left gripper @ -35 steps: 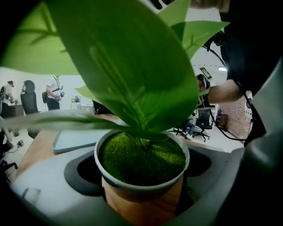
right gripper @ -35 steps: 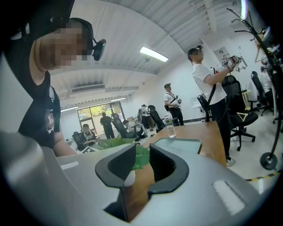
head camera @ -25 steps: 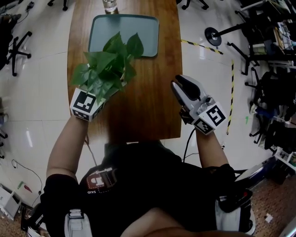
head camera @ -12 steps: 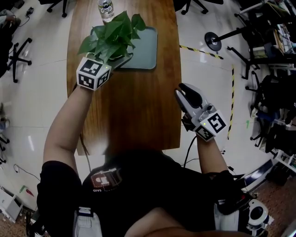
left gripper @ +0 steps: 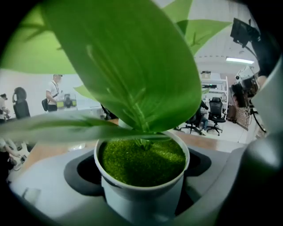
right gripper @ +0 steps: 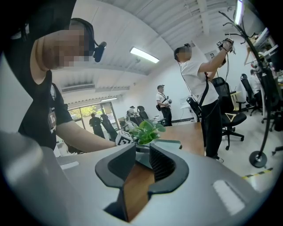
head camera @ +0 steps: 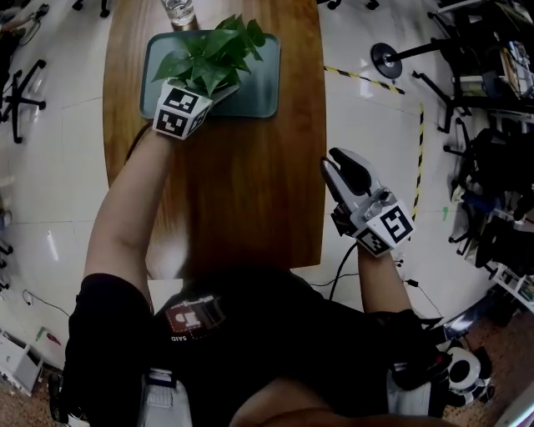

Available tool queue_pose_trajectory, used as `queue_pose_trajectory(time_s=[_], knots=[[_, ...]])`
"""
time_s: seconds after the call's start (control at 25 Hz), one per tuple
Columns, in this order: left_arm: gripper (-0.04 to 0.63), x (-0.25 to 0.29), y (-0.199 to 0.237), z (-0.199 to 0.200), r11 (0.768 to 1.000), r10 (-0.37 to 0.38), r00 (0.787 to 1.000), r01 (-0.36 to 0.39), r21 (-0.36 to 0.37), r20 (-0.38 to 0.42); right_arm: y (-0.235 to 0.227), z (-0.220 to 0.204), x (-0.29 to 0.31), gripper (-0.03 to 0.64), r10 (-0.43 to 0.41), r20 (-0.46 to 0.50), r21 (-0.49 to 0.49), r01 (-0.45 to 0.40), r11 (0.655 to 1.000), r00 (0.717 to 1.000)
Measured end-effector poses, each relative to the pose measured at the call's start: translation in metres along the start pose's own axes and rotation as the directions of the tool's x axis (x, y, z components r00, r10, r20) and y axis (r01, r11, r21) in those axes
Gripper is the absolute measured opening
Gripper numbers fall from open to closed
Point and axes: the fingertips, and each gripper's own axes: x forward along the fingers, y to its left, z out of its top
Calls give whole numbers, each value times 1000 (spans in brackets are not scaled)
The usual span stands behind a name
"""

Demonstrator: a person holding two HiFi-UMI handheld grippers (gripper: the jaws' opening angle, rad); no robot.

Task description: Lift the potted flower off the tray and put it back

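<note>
The potted flower (head camera: 213, 54), broad green leaves in a small white pot (left gripper: 141, 194) topped with green moss, hangs over the near part of the teal tray (head camera: 260, 98). My left gripper (head camera: 214, 85) is shut on the pot, one jaw pressing each side of it. Leaves hide the jaws in the head view. Whether the pot's base touches the tray I cannot tell. My right gripper (head camera: 344, 167) hovers off the table's right edge, open, with only the wood showing between its jaws (right gripper: 142, 161). From there the plant (right gripper: 146, 130) and tray (right gripper: 171, 143) lie ahead.
A clear water bottle (head camera: 177, 10) stands just beyond the tray at the far end of the long wooden table (head camera: 242, 183). A round stand base (head camera: 385, 62) and yellow-black floor tape lie to the right. Office chairs ring the room, and a standing person (right gripper: 201, 88) is beside the table.
My left gripper carried the plant away from me, from over the table's middle to over the tray, and lower. The right gripper drifted slightly toward the table's near right corner.
</note>
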Motion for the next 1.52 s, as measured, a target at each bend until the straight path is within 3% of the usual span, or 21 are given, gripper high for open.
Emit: queue_pose_trajectory(time_s=[0.24, 0.36, 0.48, 0.72, 0.88, 1.04, 1.28, 1.52], knots=[[514, 5, -5, -16, 999, -45, 997, 44, -28, -60, -3, -8, -11, 109, -5, -2, 21, 5, 1000, 1000], [515, 4, -5, -28, 998, -55, 988, 51, -25, -144, 2, -7, -14, 109, -7, -4, 9, 7, 1000, 1000], [515, -3, -1, -35, 999, -33, 982, 27, -32, -186, 4, -4, -19, 109, -10, 6, -7, 10, 1000, 1000], [515, -49, -1, -43, 998, 10, 981, -22, -57, -195, 18, -3, -27, 109, -9, -7, -51, 8, 999, 1000], [515, -111, -11, -38, 989, 26, 991, -44, -139, -133, 38, 13, -26, 109, 16, 22, -57, -14, 998, 1000], [505, -187, -25, -15, 982, 53, 999, -50, -184, 8, 55, 25, -26, 104, 9, 19, -121, -7, 993, 1000], [384, -297, -38, 27, 960, 153, 974, -106, -261, 166, 83, 52, -32, 70, 33, 30, -166, -27, 986, 999], [207, -372, -64, 81, 964, 144, 940, -63, -258, 309, 104, 85, -51, 17, -6, 75, -192, 20, 981, 997]])
